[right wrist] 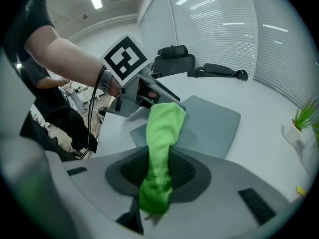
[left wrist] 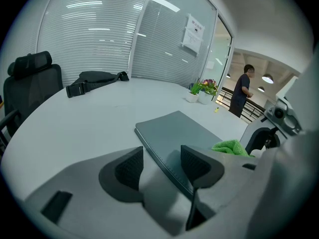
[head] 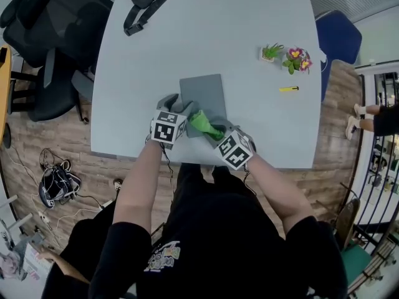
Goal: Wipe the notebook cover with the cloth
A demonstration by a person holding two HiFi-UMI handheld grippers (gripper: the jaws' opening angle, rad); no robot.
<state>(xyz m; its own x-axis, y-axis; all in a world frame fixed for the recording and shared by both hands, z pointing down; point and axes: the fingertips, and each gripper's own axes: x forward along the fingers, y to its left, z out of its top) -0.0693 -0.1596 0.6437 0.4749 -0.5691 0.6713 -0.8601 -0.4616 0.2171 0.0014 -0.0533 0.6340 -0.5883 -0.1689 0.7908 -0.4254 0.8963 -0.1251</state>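
Right gripper point(head: 216, 131) fingers clamping cloth point(head: 203, 123) at notebook's point(head: 202, 94) near edge.
Left gripper point(head: 176, 104) fingers wide, astride notebook's near-left edge.

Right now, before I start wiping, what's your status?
Left hand-held gripper open, astride the notebook at its near edge. Right hand-held gripper shut on the green cloth, at the cover's near corner. Plants and pen well clear.

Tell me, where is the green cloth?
The cloth is pinched in the right gripper, near the head view's middle, over the near end of the notebook, just right of the left gripper.
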